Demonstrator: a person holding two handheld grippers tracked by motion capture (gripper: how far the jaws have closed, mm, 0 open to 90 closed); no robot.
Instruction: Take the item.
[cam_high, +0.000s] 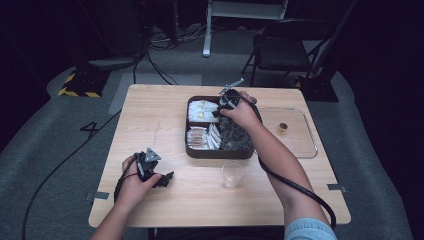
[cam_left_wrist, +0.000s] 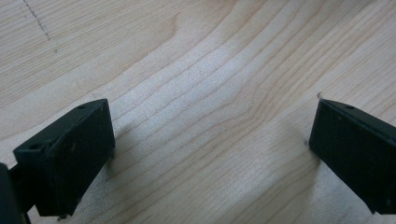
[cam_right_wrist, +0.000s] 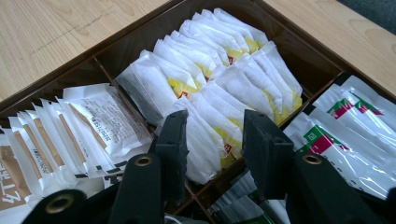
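1. The tabletop (cam_high: 165, 115) carries everything; its near-left part is bare, a parking place for the idle left gripper (cam_high: 156, 175), whose fingers (cam_left_wrist: 65, 154) stand wide apart over plain wood.
2. The brown compartment box (cam_high: 189, 145) sits at centre, with a clear tray (cam_high: 311, 145) at its 3 o'clock and a clear cup (cam_high: 233, 174) at its 6 o'clock, probably waiting for a sachet.
3. The right gripper (cam_right_wrist: 215, 140) hangs over the white-and-yellow sachets (cam_right_wrist: 219, 70), its fingers (cam_right_wrist: 173, 140) part-open, gripping nothing, apparently lined up to pinch one.
4. Tightly packed neighbouring packets and the dividers crowd that pick.
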